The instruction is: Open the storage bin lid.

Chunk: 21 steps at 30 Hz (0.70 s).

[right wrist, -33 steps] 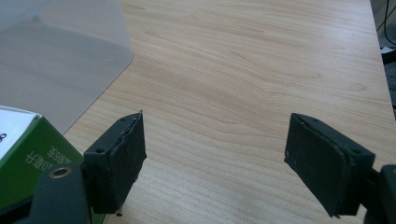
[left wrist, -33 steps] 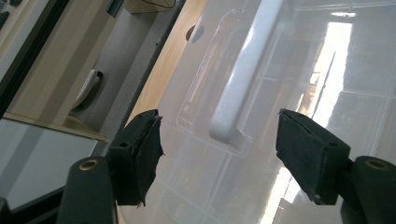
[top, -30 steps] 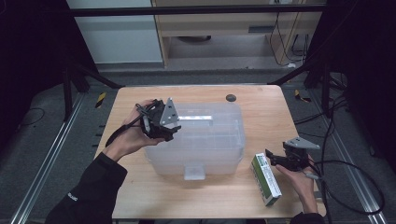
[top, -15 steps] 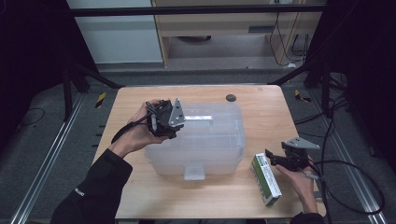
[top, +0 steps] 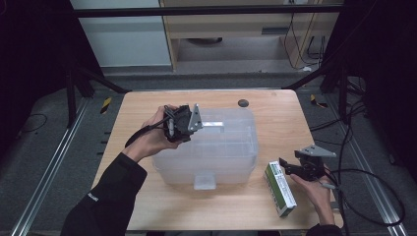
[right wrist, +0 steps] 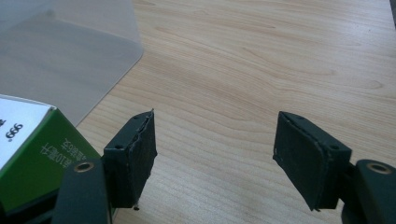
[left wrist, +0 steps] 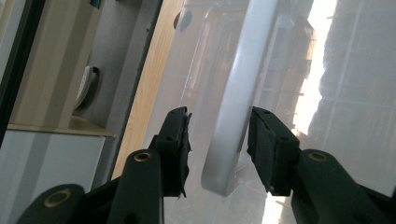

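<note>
Handle [left wrist: 233,107] sits between your left gripper's [left wrist: 218,140] closing jaws, not yet pinched — centre it, squeeze square, then lift — right gripper [right wrist: 215,154] waits open, empty.

text: "999" | on: green and white box [right wrist: 28,140] | Chinese characters, unreadable

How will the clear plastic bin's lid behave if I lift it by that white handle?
The lid looks thin and translucent, so it will probably be light and flex a little. The white handle looks glossy, so the left gripper, whose fingers have just been closing around it without touching, may slip. A front latch might resist lifting.
</note>
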Each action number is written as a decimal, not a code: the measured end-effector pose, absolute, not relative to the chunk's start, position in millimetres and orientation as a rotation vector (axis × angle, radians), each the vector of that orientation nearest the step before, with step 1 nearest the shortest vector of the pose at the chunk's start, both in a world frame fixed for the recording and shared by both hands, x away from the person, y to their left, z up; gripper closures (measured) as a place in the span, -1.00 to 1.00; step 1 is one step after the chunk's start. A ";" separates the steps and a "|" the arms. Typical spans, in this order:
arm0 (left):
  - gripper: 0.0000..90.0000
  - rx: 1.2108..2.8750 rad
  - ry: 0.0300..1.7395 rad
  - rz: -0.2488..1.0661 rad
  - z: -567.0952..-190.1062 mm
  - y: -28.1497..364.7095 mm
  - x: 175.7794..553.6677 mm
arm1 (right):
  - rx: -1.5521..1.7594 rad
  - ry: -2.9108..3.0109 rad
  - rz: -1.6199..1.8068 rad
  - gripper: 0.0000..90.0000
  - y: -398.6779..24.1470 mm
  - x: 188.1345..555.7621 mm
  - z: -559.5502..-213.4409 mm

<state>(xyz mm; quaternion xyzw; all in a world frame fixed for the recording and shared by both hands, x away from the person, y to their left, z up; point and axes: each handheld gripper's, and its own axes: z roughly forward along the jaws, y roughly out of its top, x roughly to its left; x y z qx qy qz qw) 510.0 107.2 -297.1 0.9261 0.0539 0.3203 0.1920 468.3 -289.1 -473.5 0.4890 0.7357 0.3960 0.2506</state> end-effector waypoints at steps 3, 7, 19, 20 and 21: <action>0.36 2.622 0.118 0.911 -299.2 104.4 511.0 | 1.333 2.005 1.083 -0.31 -288.7 467.9 -472.8; 0.46 2.630 0.132 0.918 -298.9 104.0 510.6 | 1.327 2.009 1.079 -0.30 -288.6 468.1 -472.9; 0.59 2.677 0.076 0.958 -298.1 99.9 509.9 | 1.331 2.012 1.083 -0.26 -287.3 467.9 -470.1; 0.60 2.680 0.071 0.958 -298.0 99.8 509.9 | 1.331 2.011 1.086 -0.24 -287.1 467.6 -469.0; 0.60 2.681 0.067 0.957 -297.7 99.8 510.0 | 1.323 2.008 1.087 -0.23 -287.2 467.6 -468.3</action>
